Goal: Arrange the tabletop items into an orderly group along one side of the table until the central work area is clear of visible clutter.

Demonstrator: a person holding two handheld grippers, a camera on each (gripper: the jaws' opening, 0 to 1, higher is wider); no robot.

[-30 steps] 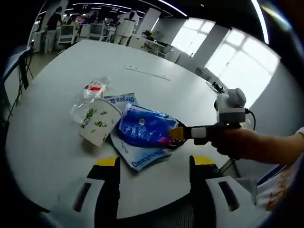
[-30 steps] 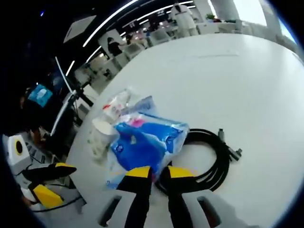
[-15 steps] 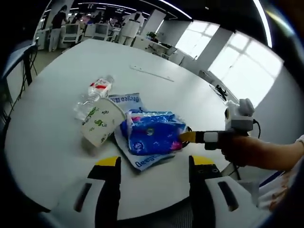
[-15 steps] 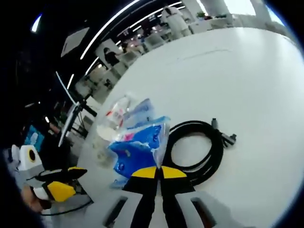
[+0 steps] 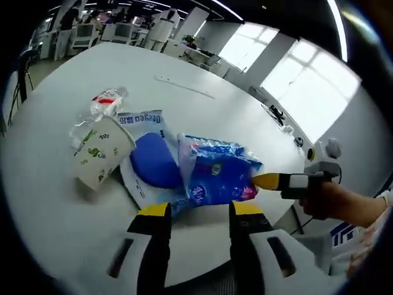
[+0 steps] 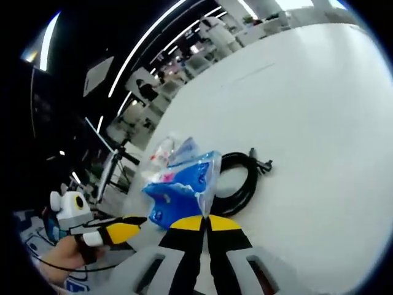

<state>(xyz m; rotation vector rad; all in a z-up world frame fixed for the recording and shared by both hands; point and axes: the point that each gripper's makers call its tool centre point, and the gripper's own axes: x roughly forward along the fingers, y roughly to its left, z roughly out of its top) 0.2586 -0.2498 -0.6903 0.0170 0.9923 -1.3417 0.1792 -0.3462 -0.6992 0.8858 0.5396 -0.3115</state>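
Observation:
My right gripper (image 6: 206,220) is shut on the plastic edge of a blue tissue pack (image 6: 181,190), which it holds tilted up over the white table (image 6: 307,123). In the left gripper view, the same pack (image 5: 215,175) hangs from the right gripper (image 5: 270,180), which reaches in from the right. My left gripper (image 5: 199,212) stands open just in front of the pack, with nothing between its jaws. A blue-and-white pouch (image 5: 150,160) lies under the pack. A paper cup (image 5: 98,157) lies on its side, with a clear plastic bottle (image 5: 98,107) behind it. A coiled black cable (image 6: 236,178) rests beyond the pack.
A thin pale strip (image 5: 184,89) lies far across the table (image 5: 49,203). Small dark items (image 5: 273,114) sit at the right edge. The left gripper (image 6: 123,232) and a hand show at lower left in the right gripper view. Desks and people stand behind.
My right gripper has shut on the tissue pack and drawn it off the cable, toward the near table edge. Both views have shifted with the hands.

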